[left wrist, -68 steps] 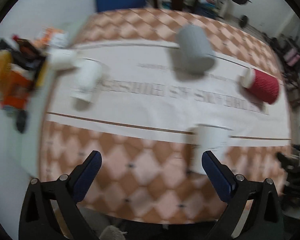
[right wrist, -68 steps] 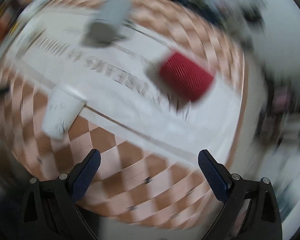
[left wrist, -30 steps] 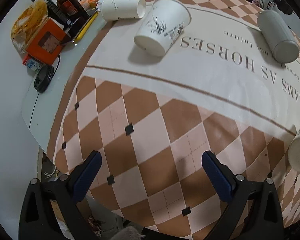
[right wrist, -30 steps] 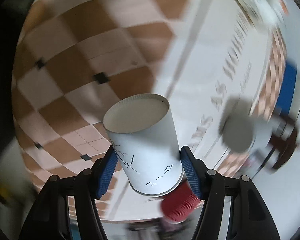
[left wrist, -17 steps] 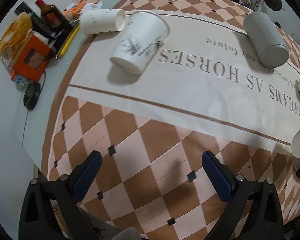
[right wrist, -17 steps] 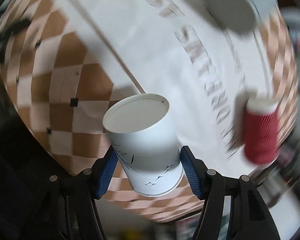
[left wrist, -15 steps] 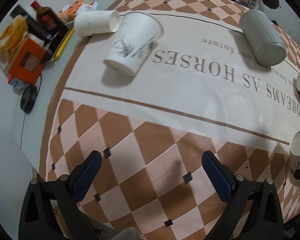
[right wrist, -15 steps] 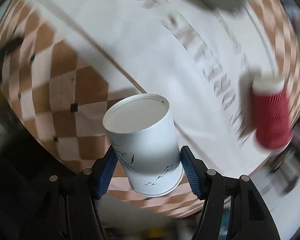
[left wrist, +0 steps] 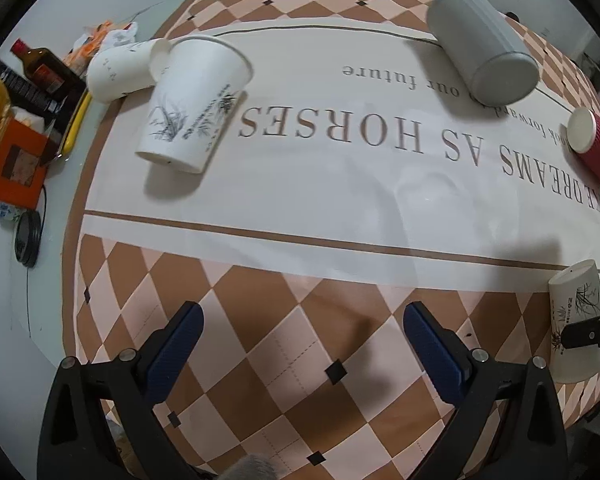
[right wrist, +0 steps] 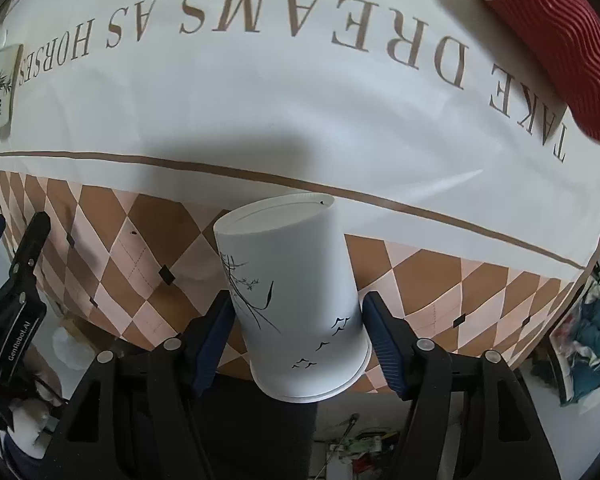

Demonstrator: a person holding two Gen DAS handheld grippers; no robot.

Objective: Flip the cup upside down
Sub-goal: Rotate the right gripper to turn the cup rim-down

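Your left gripper [left wrist: 300, 340]: jaws spread, empty, nothing between them, checkered tablecloth [left wrist: 260, 320] below. Your right gripper [right wrist: 298, 332]: clamped on white paper cup with bird print [right wrist: 292, 296], base pointing away from tool, rim nearest you, over table edge. Risks: over-squeeze crumples thin wall; tilted set-down near edge tips cup off; red ribbed cup [right wrist: 560, 48] far ahead-right, clear.

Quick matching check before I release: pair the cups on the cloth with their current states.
Things:
1. white bird cup
2. red ribbed cup
3. grey cup
4. large white grass-print cup

States:
A. on its side, beside the word DREAMS
B. held in the right gripper
C. at the far edge, closed end toward camera
D. lying beside HORSES

Pairs: 1-B, 2-A, 3-C, 4-D
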